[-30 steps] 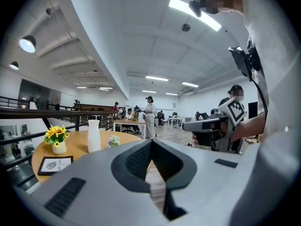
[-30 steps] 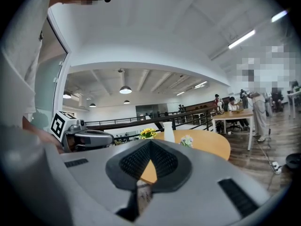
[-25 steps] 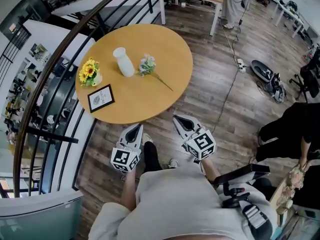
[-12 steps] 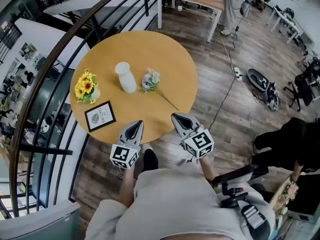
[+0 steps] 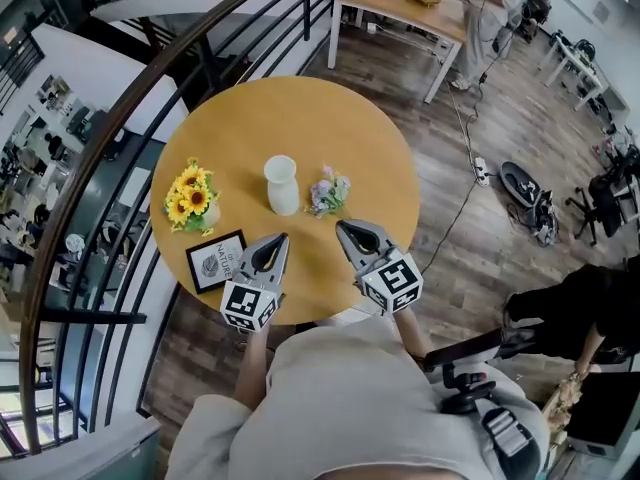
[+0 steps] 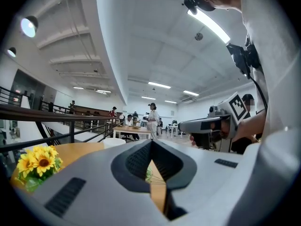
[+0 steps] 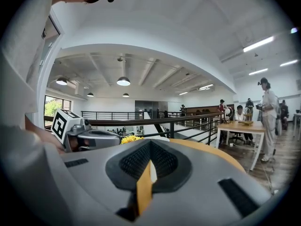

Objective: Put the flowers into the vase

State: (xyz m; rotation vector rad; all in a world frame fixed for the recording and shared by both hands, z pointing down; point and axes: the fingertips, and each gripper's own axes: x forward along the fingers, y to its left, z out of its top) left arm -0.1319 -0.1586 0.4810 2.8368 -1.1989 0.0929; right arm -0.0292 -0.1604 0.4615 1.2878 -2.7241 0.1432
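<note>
A white vase (image 5: 282, 184) stands upright near the middle of the round wooden table (image 5: 300, 118). A small bouquet of pale flowers (image 5: 328, 192) lies on the tabletop just right of it. My left gripper (image 5: 274, 241) hovers over the table's near edge, shut and empty, a short way in front of the vase. My right gripper (image 5: 346, 231) is beside it, also shut and empty, just short of the bouquet. In the left gripper view the closed jaws (image 6: 151, 145) hide most of the table; the vase's rim (image 6: 115, 142) shows behind them. The right gripper (image 7: 149, 145) points level over the table.
A pot of sunflowers (image 5: 192, 196) and a small framed picture (image 5: 216, 260) sit on the table's left side. A curved black railing (image 5: 120, 118) runs behind the table. Further off are a wooden desk (image 5: 410, 3), people, and a floor cable (image 5: 465, 183).
Both grippers have moved forward from beyond the table's near edge to above it, closing on the vase and bouquet. Their jaws stayed shut. Nothing on the table moved.
</note>
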